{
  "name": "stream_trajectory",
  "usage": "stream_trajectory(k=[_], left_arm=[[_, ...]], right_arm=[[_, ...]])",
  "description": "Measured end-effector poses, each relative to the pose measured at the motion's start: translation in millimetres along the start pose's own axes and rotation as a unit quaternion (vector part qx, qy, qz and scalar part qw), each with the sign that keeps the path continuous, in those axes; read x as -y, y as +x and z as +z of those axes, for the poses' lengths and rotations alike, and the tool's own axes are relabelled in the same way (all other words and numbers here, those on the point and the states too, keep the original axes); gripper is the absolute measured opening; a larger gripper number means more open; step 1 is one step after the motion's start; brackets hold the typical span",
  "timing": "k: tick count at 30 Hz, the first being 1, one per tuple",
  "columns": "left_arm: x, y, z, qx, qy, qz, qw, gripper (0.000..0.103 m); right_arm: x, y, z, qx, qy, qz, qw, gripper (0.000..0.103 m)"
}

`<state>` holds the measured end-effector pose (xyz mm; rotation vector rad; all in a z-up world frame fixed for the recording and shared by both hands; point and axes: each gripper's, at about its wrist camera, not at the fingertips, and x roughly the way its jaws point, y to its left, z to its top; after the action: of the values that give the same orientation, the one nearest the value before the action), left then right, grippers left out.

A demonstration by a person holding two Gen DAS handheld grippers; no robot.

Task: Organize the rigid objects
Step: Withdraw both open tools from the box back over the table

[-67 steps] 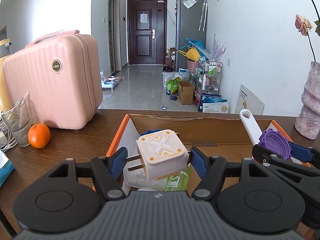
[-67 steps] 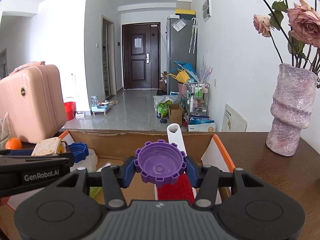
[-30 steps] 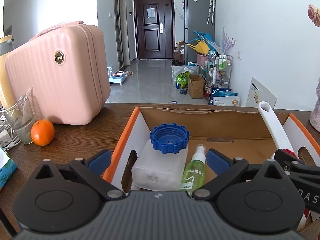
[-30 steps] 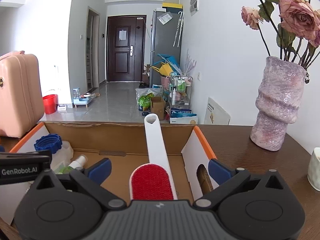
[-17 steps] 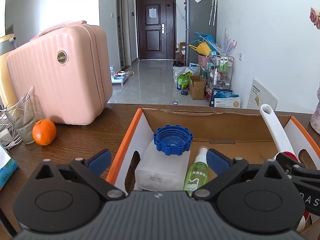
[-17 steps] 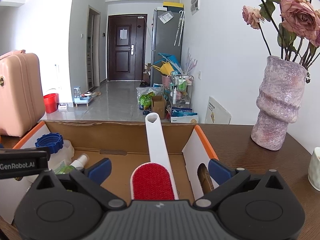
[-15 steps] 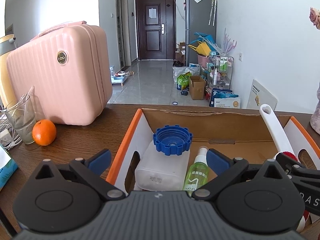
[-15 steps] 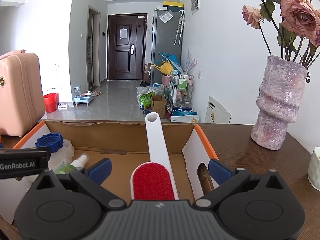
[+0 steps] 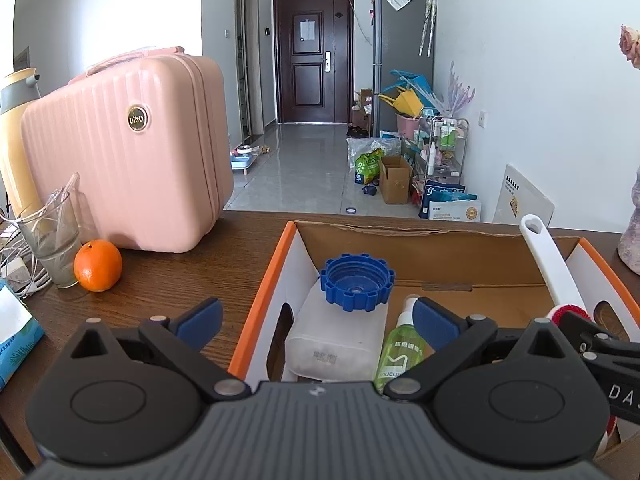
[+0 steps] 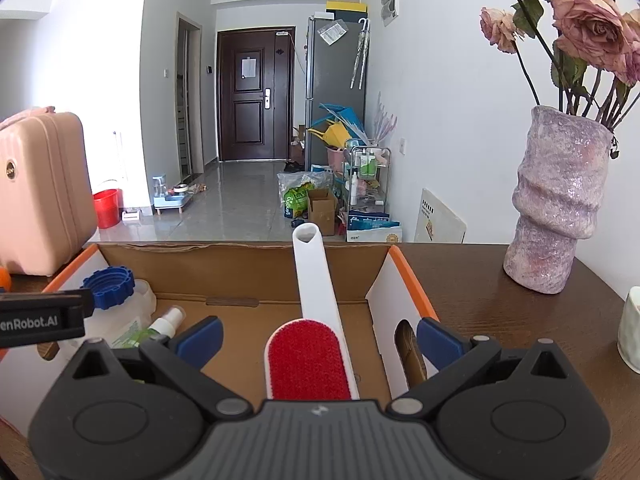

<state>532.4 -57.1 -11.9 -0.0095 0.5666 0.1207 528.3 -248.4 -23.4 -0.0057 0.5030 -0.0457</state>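
An orange-edged cardboard box (image 9: 262,292) (image 10: 412,280) sits on the wooden table. Inside lie a blue cap (image 9: 356,282) (image 10: 110,282) on a clear white container (image 9: 336,340), a green spray bottle (image 9: 400,354) (image 10: 158,326) and a white-handled red lint brush (image 10: 308,356) (image 9: 550,264). My left gripper (image 9: 318,320) is open and empty, near the box's front left. My right gripper (image 10: 320,338) is open and empty above the brush head. The plug adapter and purple cap are not in view.
A pink suitcase (image 9: 128,148), an orange (image 9: 97,265), a glass (image 9: 52,240) and cables stand left of the box. A purple vase (image 10: 556,204) with dried roses stands to its right, with a white cup (image 10: 632,328) nearer me. The table's far edge runs just behind the box.
Both grippers opened and let go: the left released the plug adapter, the right the purple cap. Both have since drawn back slightly; over the last half second nothing moved.
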Motion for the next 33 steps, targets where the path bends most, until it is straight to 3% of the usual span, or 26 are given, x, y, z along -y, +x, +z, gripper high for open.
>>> stream_trajectory(k=[19, 33], left_arm=[[-23, -71, -23, 0.037, -0.002, 0.000, 0.9993, 0.103], [-59, -173, -61, 0.078, -0.004, -0.010, 0.9969, 0.103]], right_arm=[[11, -70, -18, 0.024, 0.015, 0.012, 1.000, 0.103], [14, -180, -50, 0.079, 0.027, 0.043, 0.996, 0.103]])
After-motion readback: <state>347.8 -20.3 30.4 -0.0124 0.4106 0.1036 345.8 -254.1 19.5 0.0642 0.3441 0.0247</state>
